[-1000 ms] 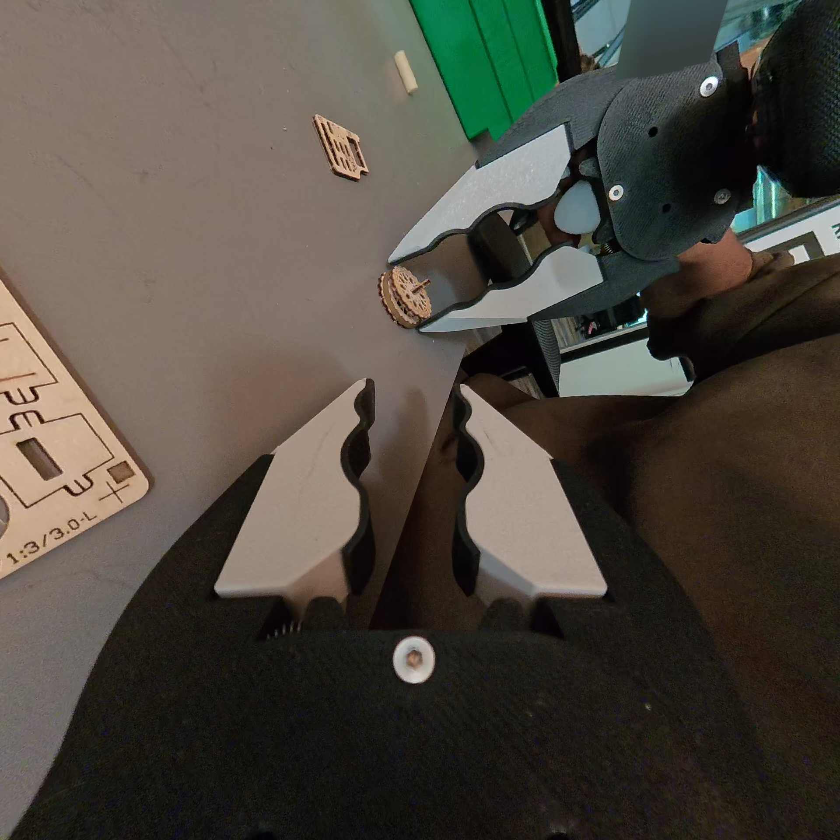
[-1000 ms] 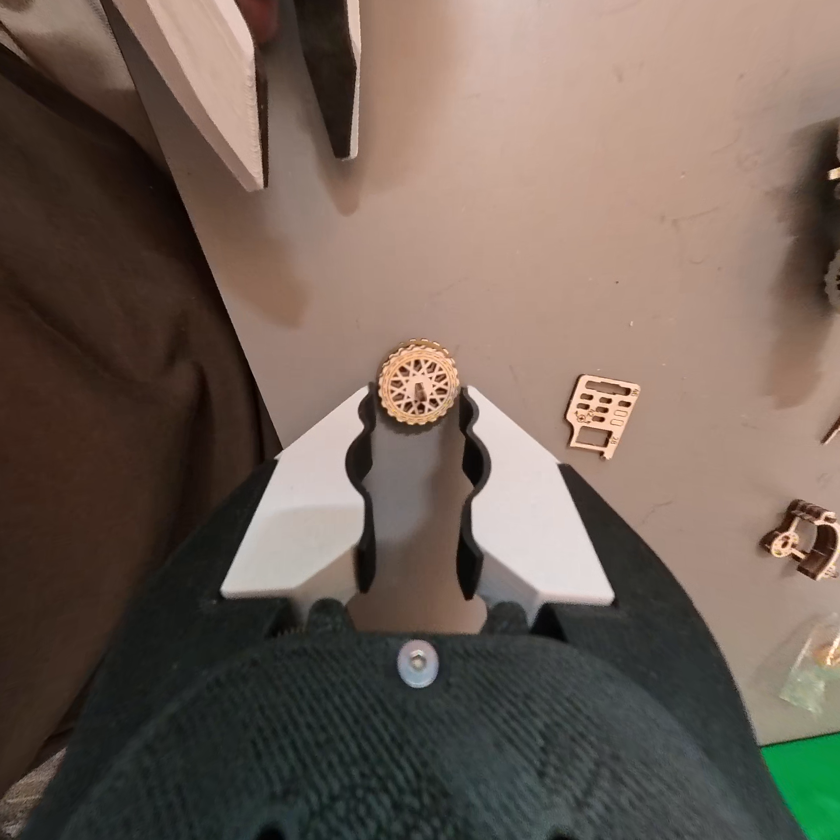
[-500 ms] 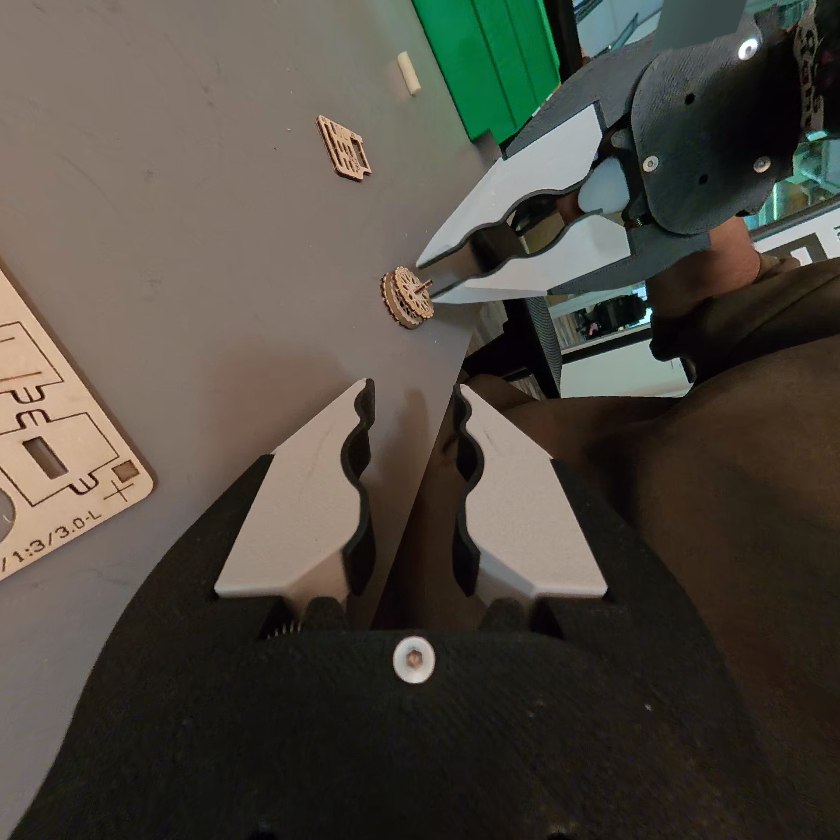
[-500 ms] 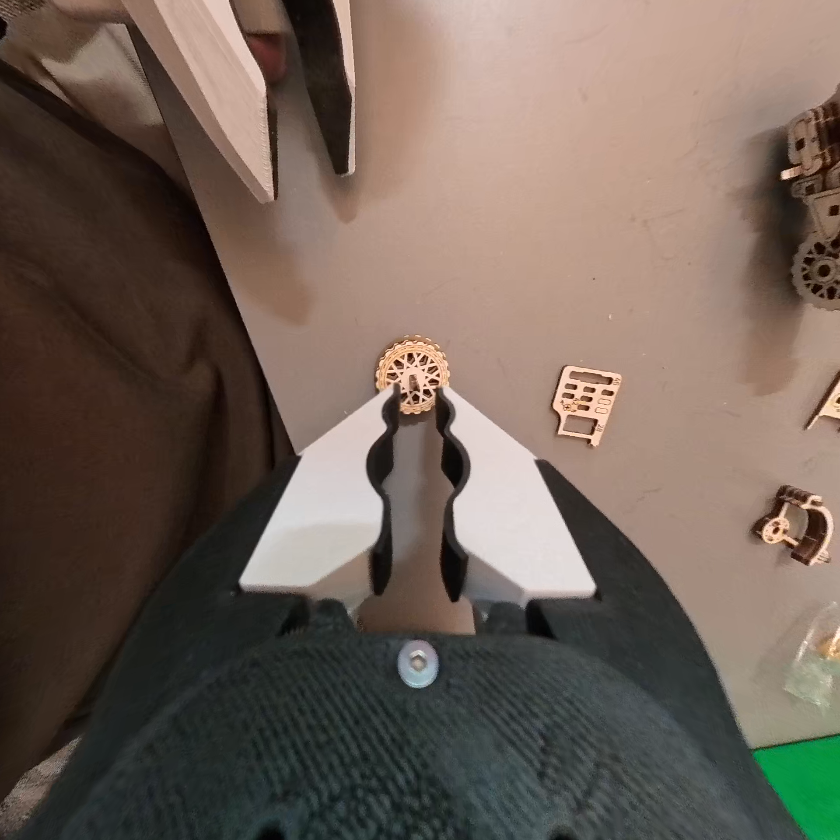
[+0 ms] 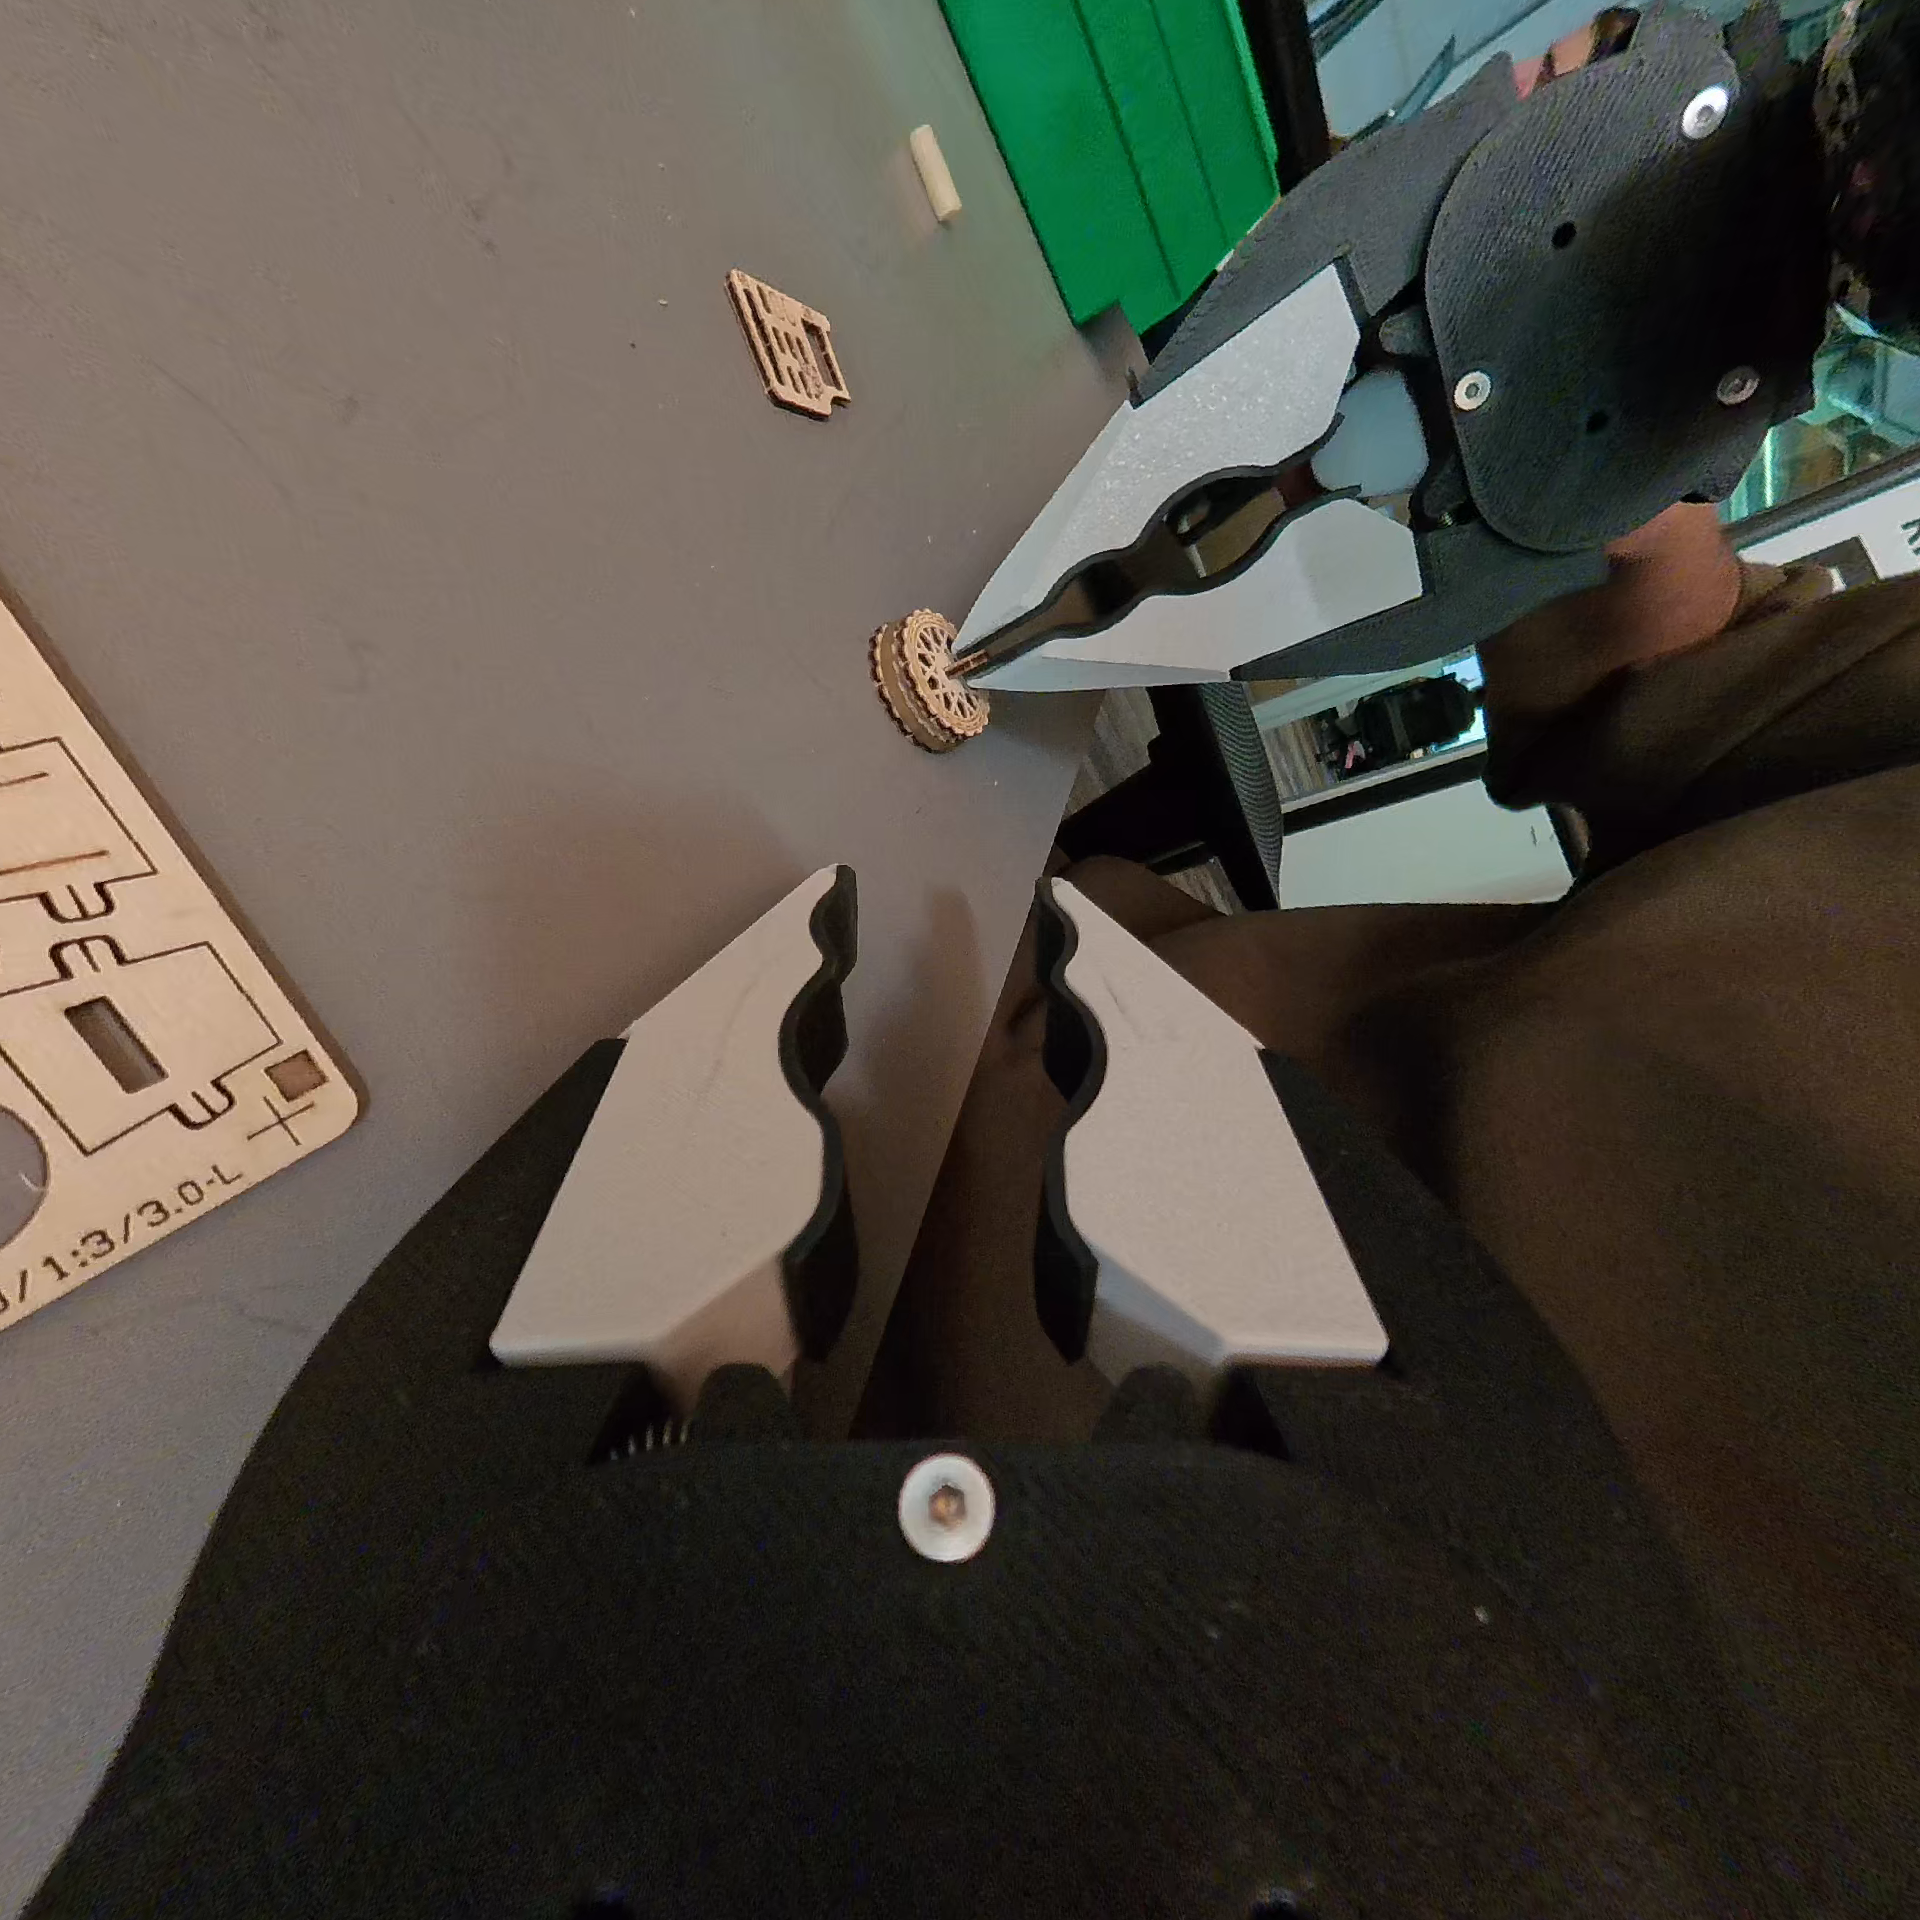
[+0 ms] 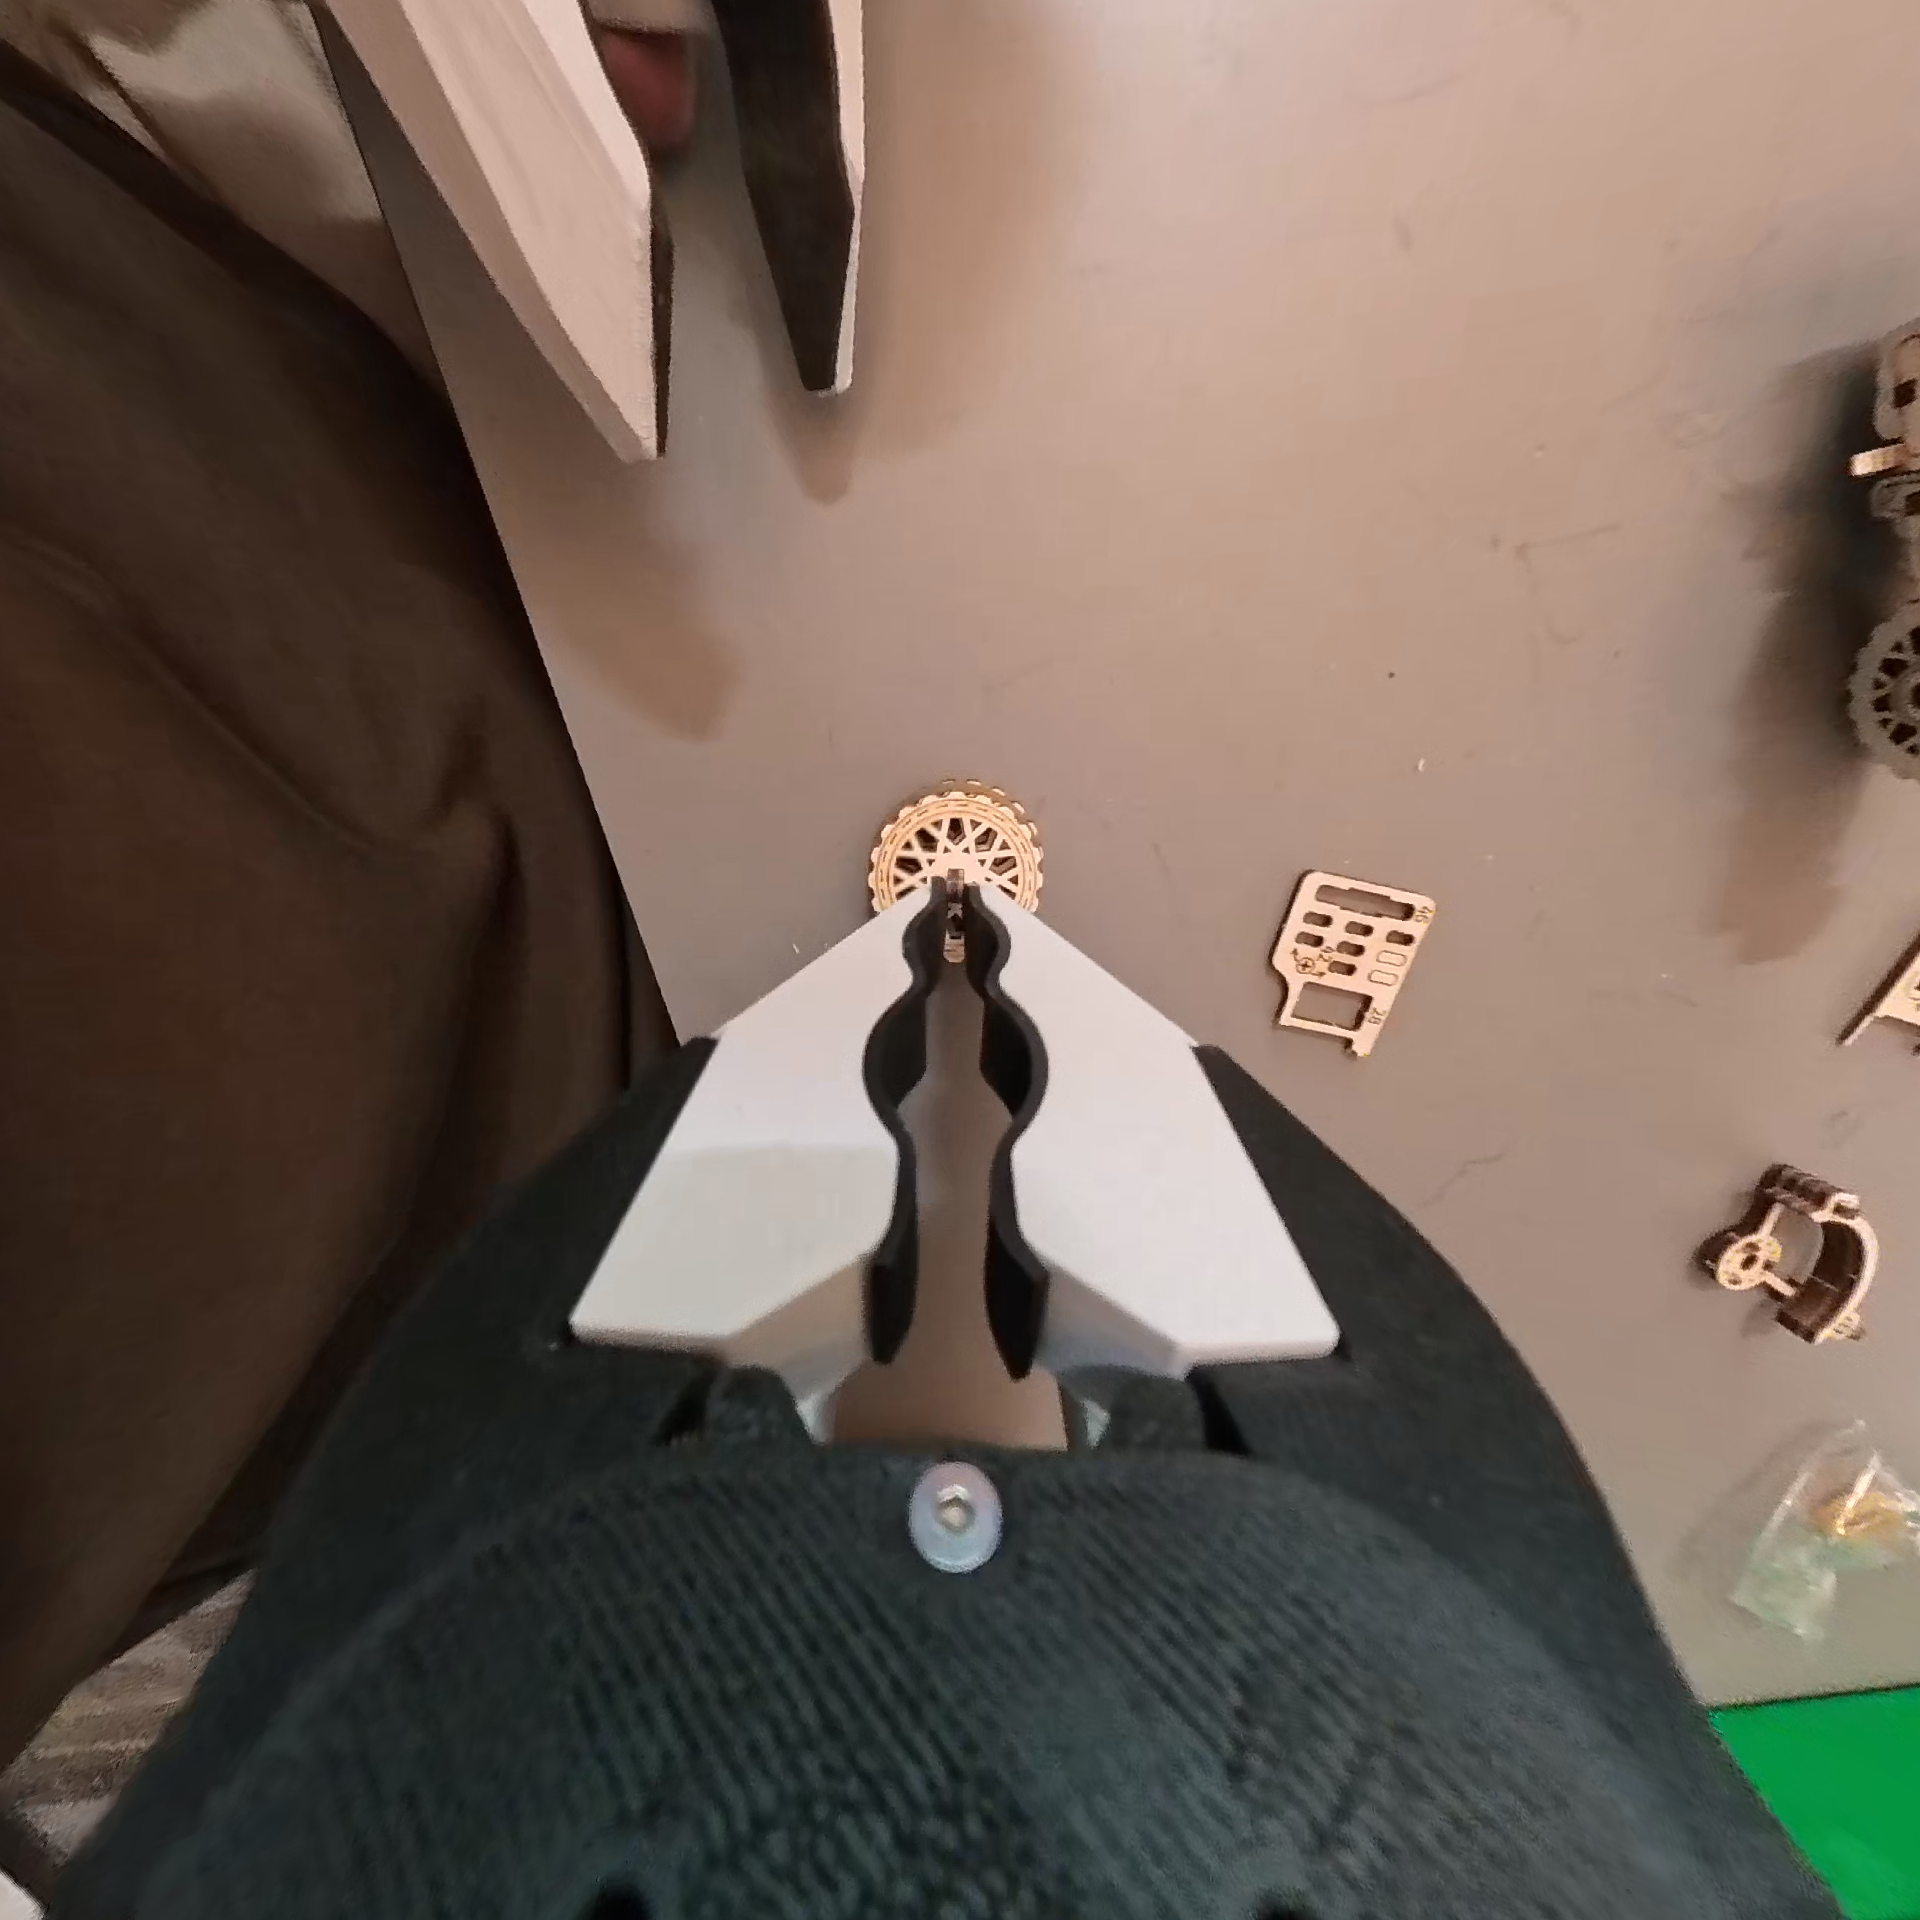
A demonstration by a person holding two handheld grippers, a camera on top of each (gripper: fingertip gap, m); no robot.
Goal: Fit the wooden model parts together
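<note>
The wooden wheel (image 6: 954,871) lies flat on the grey table (image 6: 1247,520) near its front edge, spoked face up, and a thin axle peg (image 6: 951,933) stands out of its hub, its long axis rising away from the tabletop toward the right gripper (image 6: 953,914). That gripper's tips are clenched on the peg just above the hub. The left gripper (image 5: 945,914) hangs released and empty over the table edge, well apart from the wheel, with a small flat slotted wooden piece (image 6: 1349,975) lying beside the wheel.
</note>
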